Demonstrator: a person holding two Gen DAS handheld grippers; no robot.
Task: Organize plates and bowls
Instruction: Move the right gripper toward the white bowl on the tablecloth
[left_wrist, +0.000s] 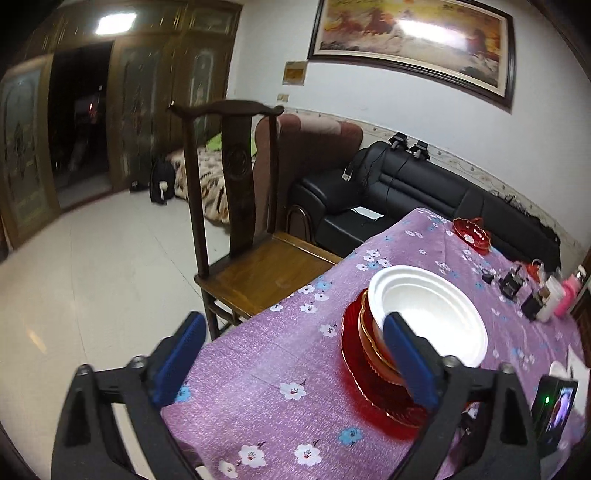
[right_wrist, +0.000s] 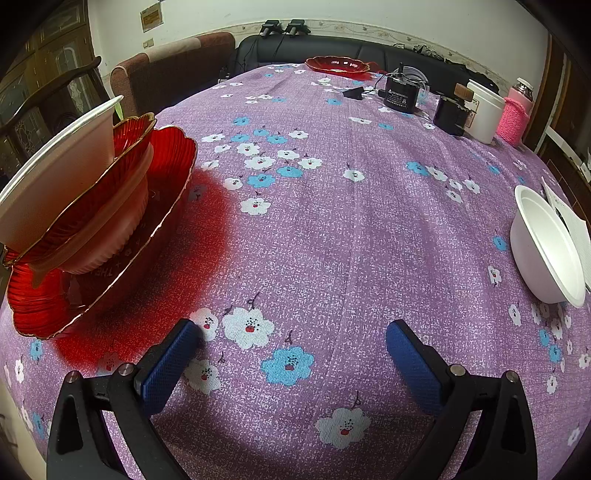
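A stack stands on the purple flowered tablecloth (left_wrist: 295, 369): a white bowl (left_wrist: 428, 314) on top of red dishes and a large red glass plate (left_wrist: 369, 391). My left gripper (left_wrist: 295, 343) is open and empty, its right fingertip just in front of the stack's near left side. The stack also shows at the left of the right wrist view (right_wrist: 92, 206). A lone white bowl (right_wrist: 543, 243) sits at the right. A red plate (right_wrist: 338, 66) lies at the far edge. My right gripper (right_wrist: 291, 339) is open and empty over bare cloth.
A wooden chair (left_wrist: 258, 236) stands against the table's left edge, a black sofa (left_wrist: 406, 195) behind it. Black adapters (right_wrist: 402, 94), a white cup (right_wrist: 484, 110) and a pink-sleeved bottle (right_wrist: 515, 114) crowd the far right. A phone (left_wrist: 557, 410) and papers (right_wrist: 569, 218) lie at the right.
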